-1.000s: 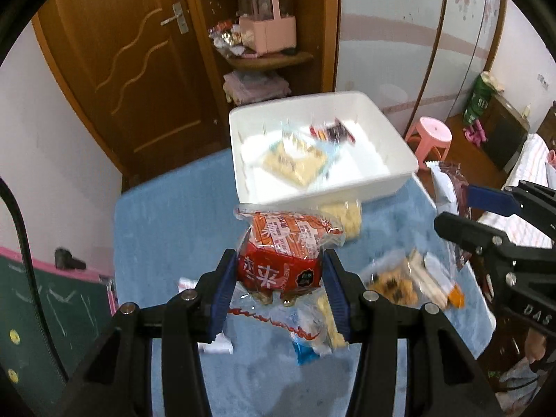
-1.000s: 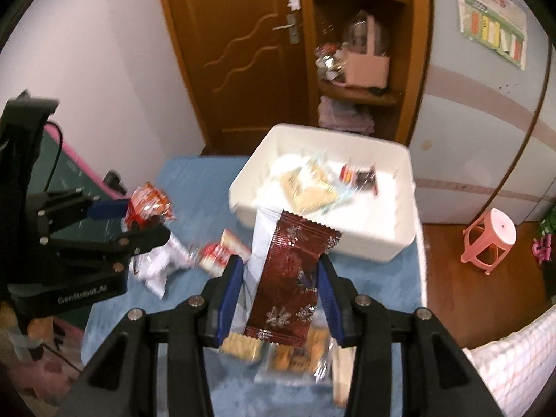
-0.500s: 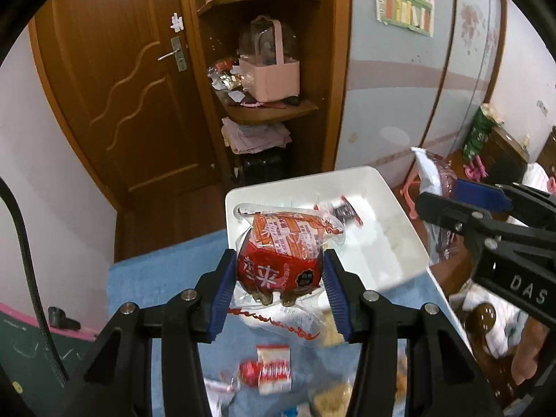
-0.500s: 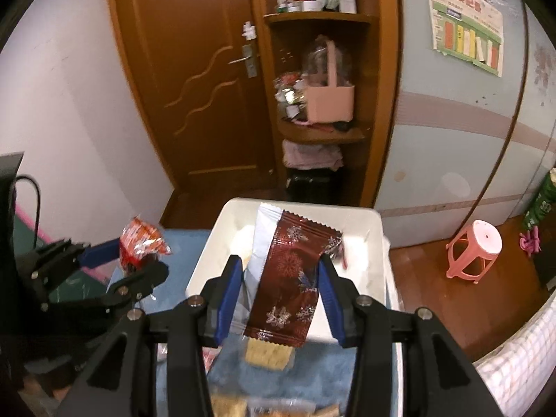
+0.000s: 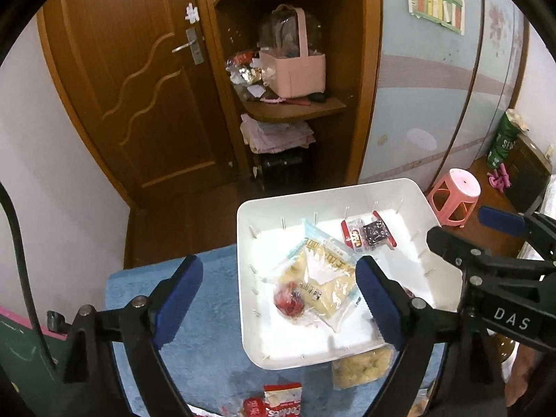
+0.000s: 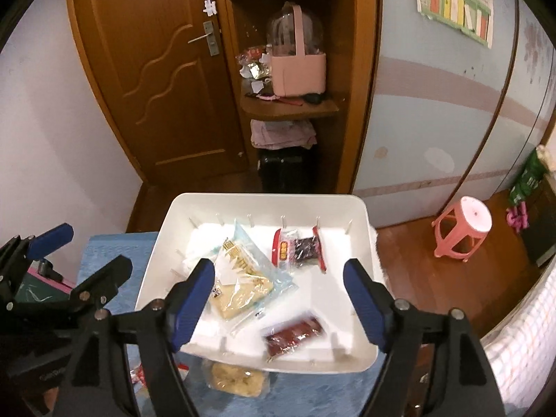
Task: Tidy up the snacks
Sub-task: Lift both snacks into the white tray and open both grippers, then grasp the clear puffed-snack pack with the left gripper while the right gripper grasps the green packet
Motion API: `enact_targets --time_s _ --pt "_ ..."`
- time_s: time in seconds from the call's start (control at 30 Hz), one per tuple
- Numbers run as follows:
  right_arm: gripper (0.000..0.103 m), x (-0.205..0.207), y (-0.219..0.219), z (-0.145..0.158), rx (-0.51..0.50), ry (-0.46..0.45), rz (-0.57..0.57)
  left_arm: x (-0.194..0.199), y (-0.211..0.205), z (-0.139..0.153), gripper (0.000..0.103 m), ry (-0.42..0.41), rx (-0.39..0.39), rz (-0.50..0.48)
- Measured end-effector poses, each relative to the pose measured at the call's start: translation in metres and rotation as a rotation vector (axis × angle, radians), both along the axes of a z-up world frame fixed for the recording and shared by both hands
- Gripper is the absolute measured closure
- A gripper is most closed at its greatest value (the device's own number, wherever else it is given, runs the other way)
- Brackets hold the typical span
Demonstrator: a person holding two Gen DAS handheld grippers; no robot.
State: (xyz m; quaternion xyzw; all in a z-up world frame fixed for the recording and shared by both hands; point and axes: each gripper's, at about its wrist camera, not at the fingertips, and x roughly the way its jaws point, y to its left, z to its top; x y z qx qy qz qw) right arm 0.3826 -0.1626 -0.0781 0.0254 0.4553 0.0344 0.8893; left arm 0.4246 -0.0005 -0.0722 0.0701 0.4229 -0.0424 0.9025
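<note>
A white bin [image 5: 239, 243] [image 6: 264, 198] stands on the blue-covered table. In it lie a pale cracker pack [image 5: 326, 278] [image 6: 243, 278] and a small red-and-dark pack [image 5: 368, 234] [image 6: 300, 248]. My left gripper [image 5: 278, 299] hangs over the bin's left part with its jaws opening and nothing held. A blurred red snack bag [image 5: 290, 304] sits in the bin below it. My right gripper [image 6: 279, 302] hovers over the bin, jaws opening, pads clear of the dark red packet [image 6: 295, 337] on the bin floor. Each gripper shows in the other's view, the right gripper [image 5: 476, 232] and the left gripper [image 6: 80, 257].
The blue cloth [image 5: 208, 330] holds more snacks in front of the bin: a yellowish pack [image 5: 361, 368] [image 6: 236, 378] and a red cookie pack [image 5: 278, 399]. Beyond the table are a wooden door [image 5: 139, 87], a shelf with a pink basket [image 5: 293, 73], and a pink stool [image 6: 462, 229].
Both grippers moved forward from the table's snack pile to above the bin and opened. The red bag left the left jaws and the dark red packet left the right; both now lie in the bin.
</note>
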Motion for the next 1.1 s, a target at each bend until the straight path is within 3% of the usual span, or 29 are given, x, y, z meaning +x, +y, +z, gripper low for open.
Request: enact_targets --time_s 0.43,0.83,1.1 --pt "0.025 -0.052 0.001 0.024 -0.016 -0.033 0.067 -0.047 -0.006 0.016 0.014 -0.015 0.047 0.013" --pt "0.025 -0.129 -0.022 0.052 -0.01 -0.07 0.079 -0.13 -0.021 0.041 0.014 -0.047 0.035 0.006" --pt "0.025 -0.18 -0.039 0.05 -0.015 -0.054 0.097 -0.185 -0.026 0.043 0.014 -0.045 0.025 -0.002"
